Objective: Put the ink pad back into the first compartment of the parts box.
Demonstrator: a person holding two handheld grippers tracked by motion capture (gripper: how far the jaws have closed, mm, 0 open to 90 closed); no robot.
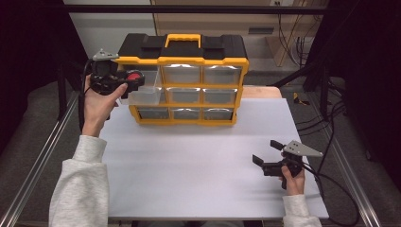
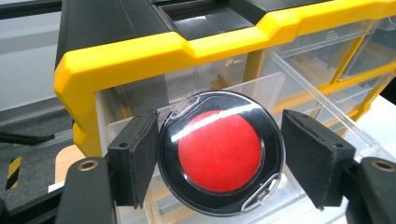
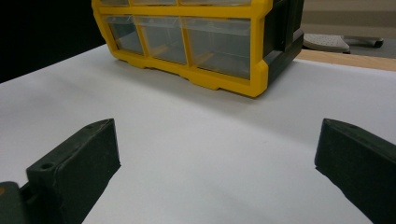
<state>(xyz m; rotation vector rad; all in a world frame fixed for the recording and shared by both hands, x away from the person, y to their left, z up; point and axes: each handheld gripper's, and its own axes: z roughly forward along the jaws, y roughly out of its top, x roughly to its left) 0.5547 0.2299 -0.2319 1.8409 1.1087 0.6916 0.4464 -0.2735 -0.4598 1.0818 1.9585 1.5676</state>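
my right gripper [image 1: 265,155] rests wide open and empty over the white table [image 1: 198,179], the yellow drawer cabinet [image 1: 182,85] well ahead of it. my left gripper [image 2: 217,151] clamps the round red-centred case [image 2: 219,151] directly above the pulled-out clear drawer [image 1: 144,94]. i judge that an off-centre release could bounce the slick case off the drawer wall.

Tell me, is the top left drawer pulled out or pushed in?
Pulled out: the clear drawer sticks forward from the yellow organizer, unlike its neighbours.
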